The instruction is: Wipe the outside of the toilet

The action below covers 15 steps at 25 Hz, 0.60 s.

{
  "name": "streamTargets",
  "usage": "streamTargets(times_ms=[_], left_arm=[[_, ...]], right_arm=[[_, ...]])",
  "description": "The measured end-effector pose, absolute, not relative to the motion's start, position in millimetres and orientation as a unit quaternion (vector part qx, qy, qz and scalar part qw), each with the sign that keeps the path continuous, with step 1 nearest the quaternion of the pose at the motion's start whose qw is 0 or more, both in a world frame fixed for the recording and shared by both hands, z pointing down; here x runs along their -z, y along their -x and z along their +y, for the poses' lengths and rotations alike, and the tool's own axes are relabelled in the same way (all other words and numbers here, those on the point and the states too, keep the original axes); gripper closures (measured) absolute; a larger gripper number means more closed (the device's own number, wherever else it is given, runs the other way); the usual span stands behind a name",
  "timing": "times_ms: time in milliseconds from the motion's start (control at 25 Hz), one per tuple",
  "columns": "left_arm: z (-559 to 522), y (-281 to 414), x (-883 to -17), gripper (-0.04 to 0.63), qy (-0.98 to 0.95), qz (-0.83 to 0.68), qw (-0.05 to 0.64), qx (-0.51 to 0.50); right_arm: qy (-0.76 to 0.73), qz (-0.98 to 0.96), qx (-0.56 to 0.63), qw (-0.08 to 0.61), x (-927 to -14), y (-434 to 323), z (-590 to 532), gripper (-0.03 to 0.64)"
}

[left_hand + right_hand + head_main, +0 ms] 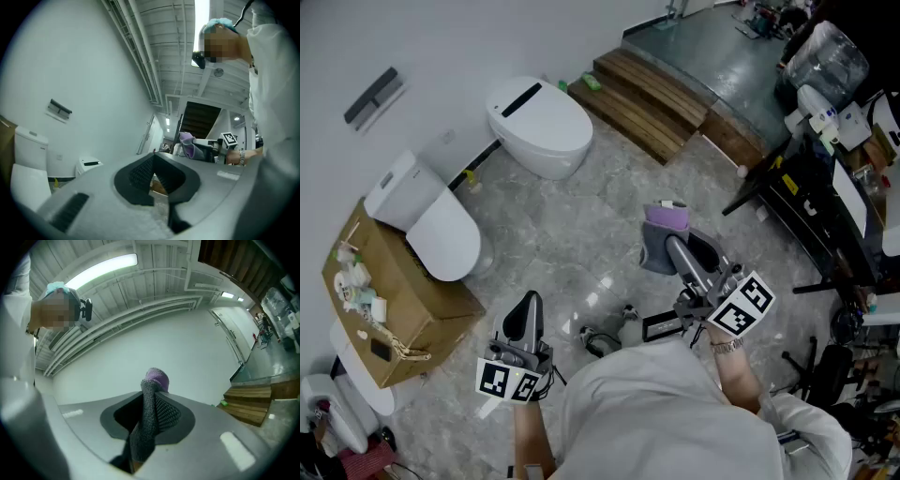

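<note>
While cloth (146,427) is clamped between right gripper (673,248) fingers, left gripper (529,302) fingers are held together, empty. Toilet (542,127) is seen against wall, well apart from both grippers; second toilet (441,234) beside cardboard box (403,309).

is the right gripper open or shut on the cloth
Shut on the cloth: the right gripper pinches it between its jaws, purple end poking out.

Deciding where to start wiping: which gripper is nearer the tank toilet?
Left. The left gripper hangs near the tank toilet, beside the box; the right gripper, shut on the cloth, is much farther away.
</note>
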State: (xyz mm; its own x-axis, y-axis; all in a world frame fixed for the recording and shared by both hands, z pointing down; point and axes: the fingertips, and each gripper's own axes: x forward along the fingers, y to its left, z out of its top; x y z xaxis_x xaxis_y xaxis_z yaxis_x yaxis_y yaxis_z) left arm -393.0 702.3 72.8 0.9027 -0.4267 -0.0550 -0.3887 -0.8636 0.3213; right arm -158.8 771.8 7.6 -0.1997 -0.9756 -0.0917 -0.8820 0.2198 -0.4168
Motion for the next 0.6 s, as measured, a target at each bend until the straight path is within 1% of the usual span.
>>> streamTargets(times_ms=[120,320,440,600], left_arm=[[709.1,400.5,-59.1,0.592,-0.963,-0.22,0.141,0.066],[721.1,410.3,-61.0,0.592,-0.962,-0.219,0.152,0.066],[735.8,393.3,-69.1,0.592,-0.967,-0.196,0.155,0.051],[761.3,350.4,-64.6,0.592,-0.972,-0.177,0.145,0.047]], right_arm=[[0.616,0.759,0.141,0.155,-13.4,165.3,791.0,0.54],[0.624,0.758,0.129,0.137,-12.6,176.4,810.4,0.54],[0.632,0.755,0.118,0.129,-14.0,167.1,827.8,0.54],[0.643,0.743,0.121,0.14,-23.2,128.1,868.8,0.54]])
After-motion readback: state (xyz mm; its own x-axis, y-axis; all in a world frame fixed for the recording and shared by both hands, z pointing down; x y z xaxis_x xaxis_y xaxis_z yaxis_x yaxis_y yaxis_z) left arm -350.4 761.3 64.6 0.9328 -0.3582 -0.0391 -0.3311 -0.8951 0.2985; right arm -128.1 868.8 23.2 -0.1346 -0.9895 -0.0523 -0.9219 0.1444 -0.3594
